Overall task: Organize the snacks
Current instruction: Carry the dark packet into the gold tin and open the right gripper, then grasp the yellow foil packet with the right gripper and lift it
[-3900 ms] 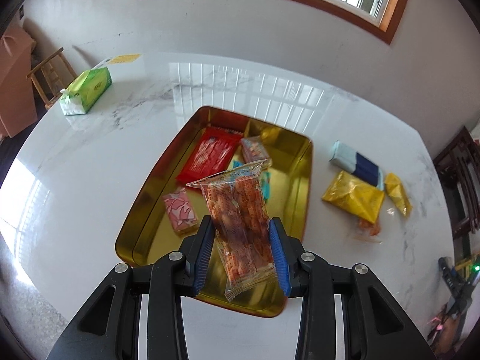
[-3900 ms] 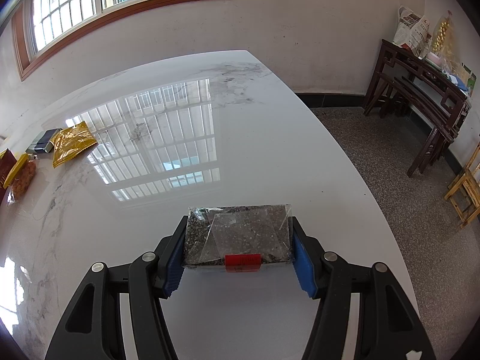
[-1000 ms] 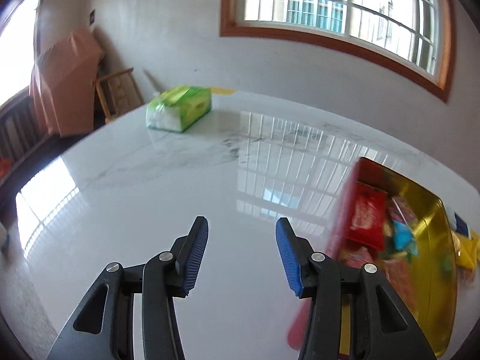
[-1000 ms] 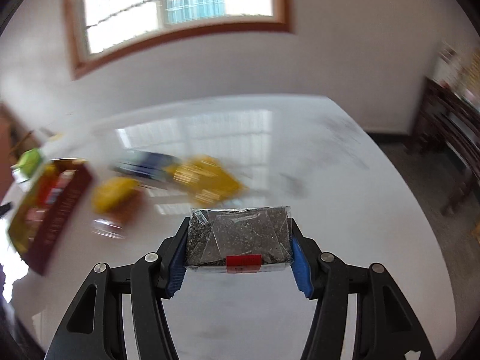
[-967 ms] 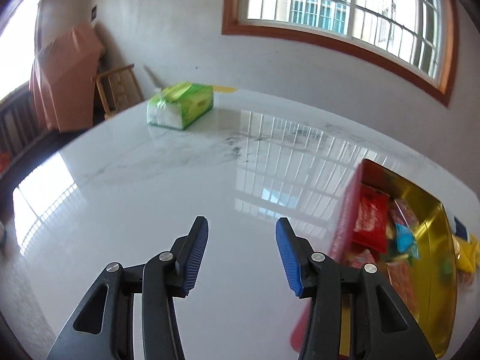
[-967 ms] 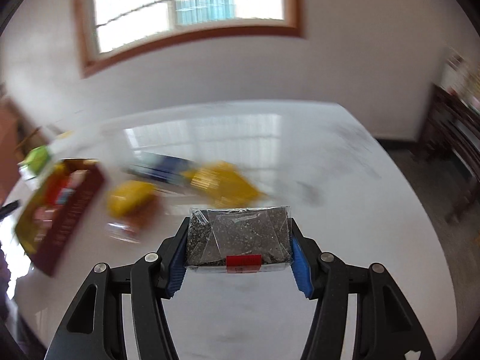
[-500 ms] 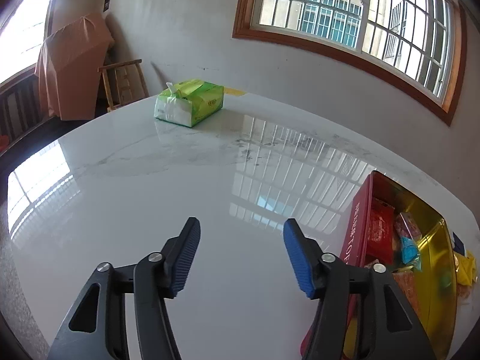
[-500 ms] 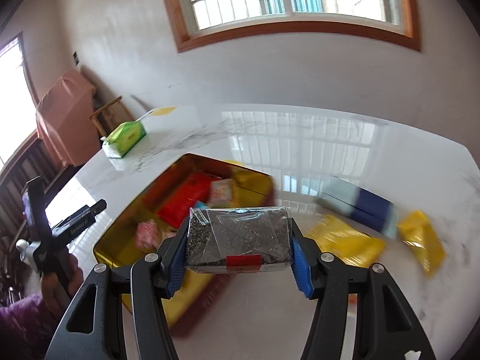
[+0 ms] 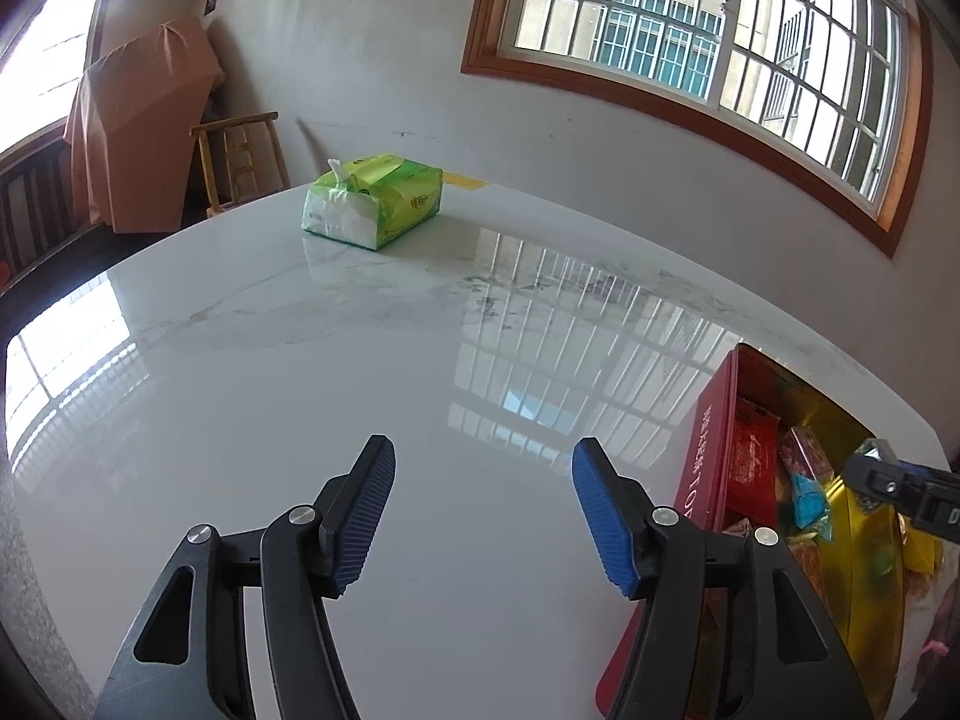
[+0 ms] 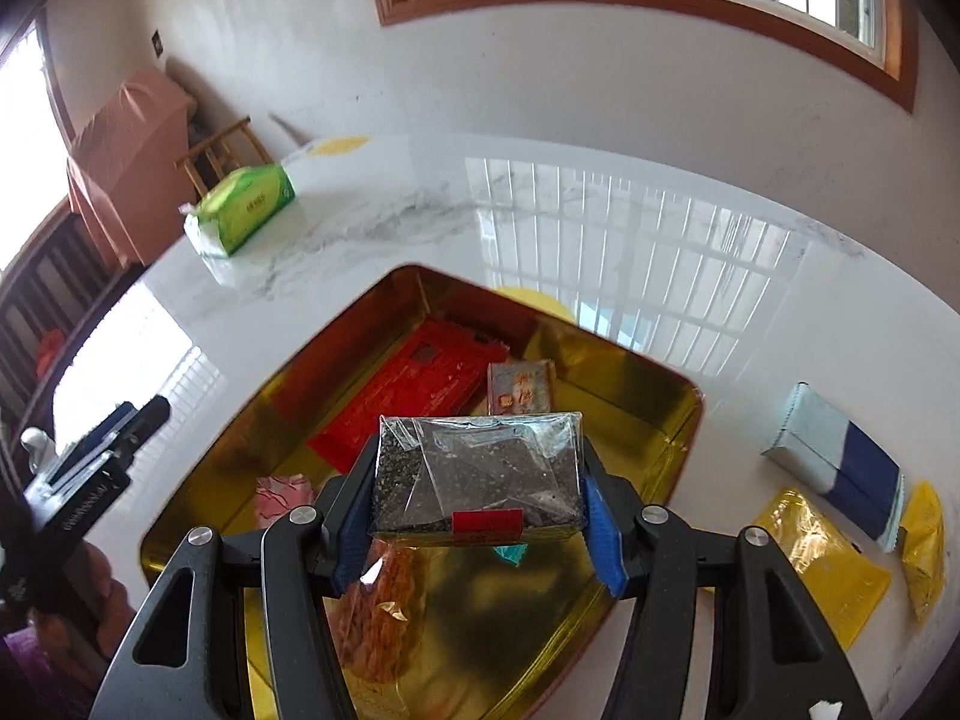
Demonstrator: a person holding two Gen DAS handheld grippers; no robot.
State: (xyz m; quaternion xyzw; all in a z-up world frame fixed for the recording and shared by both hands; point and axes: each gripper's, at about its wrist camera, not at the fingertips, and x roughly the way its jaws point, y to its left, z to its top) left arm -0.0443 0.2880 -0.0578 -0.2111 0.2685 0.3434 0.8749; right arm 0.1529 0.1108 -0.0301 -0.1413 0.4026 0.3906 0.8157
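My right gripper (image 10: pixel 478 489) pinches a clear plastic packet of dark seed brittle with a red label (image 10: pixel 477 471), its blue-padded fingers (image 10: pixel 354 516) pressed against the packet's two short ends. I hold the packet level above the near half of the gold-lined rectangular tin tray (image 10: pixel 684 420), which sits on the glossy white marble bench (image 10: pixel 660 228). Inside the tray lie a flat red packet (image 10: pixel 414 387), a small red-and-gold square packet (image 10: pixel 519 387), a pink wrapped sweet (image 10: pixel 279 495) and a clear bag of orange crackers (image 10: pixel 375 618), the last directly under my gripper. To the right of the tray, on the bench, rest a white-and-navy pack (image 10: pixel 837 459), a crinkled gold foil bag (image 10: pixel 819 558) and a small yellow sachet (image 10: pixel 924 540), all apart from the tray. A green tissue pack (image 10: pixel 243 207) sits far off near the bench's back edge.

My left gripper (image 9: pixel 483 507) is spread wide with nothing between its fingers, hovering over bare bench left of the tray's red outer wall (image 9: pixel 699 450)
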